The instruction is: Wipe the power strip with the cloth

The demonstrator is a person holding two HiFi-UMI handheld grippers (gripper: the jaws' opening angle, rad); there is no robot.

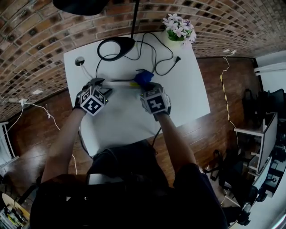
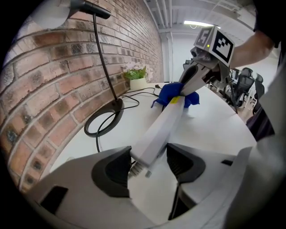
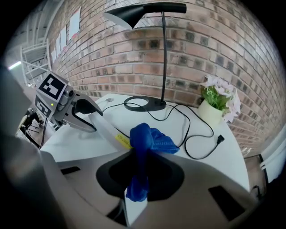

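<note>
Two grippers shared the work over the white rectangular table [image 1: 183,89]. The left gripper [image 2: 149,163] had its jaws spread wide yet clamped on the cord end of the long white plastic power strip [image 2: 163,125], seemingly to steady it. The strip ran off toward three o'clock. There the right gripper [image 3: 140,172], nearly closed, pinched the crumpled blue cloth [image 3: 149,138] against the strip's far end, apparently placed for rubbing.

Over the plain white rectangular table [image 1: 187,98]: a long white plastic power strip [image 2: 157,129] with a yellow label, a crumpled bright blue cloth [image 3: 152,138], a thin black cable [image 3: 219,140]. At that table's far edge, a black metal lamp [image 3: 143,11] and pink-white flowers [image 1: 178,26]; behind it, a red-brown brick wall [image 3: 111,49].
</note>
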